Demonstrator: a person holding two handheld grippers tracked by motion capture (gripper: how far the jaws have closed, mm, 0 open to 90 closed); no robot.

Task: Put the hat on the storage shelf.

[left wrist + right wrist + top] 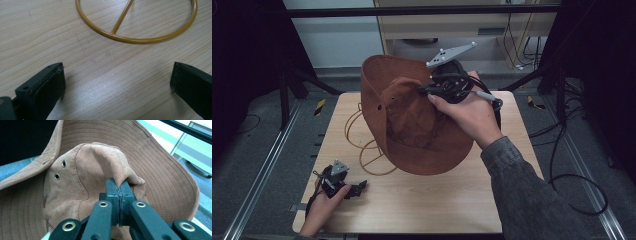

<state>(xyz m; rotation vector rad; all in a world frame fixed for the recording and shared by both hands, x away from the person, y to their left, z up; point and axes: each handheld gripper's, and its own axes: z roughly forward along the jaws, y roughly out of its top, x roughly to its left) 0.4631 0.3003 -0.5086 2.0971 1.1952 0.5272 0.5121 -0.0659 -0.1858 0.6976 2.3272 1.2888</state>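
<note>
Brown hat (422,130) pinched in right hand-held gripper (120,185).

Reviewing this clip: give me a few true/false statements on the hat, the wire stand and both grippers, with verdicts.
1. The right gripper pinches the crown of the brown hat. True.
2. The left gripper grips the yellow wire stand. False: its jaws stand wide apart over bare table, the stand lying beyond them.
3. The hat lies flat on the table. False: it is lifted and tilted.
4. The hat's crown has two metal eyelets. True.
</note>
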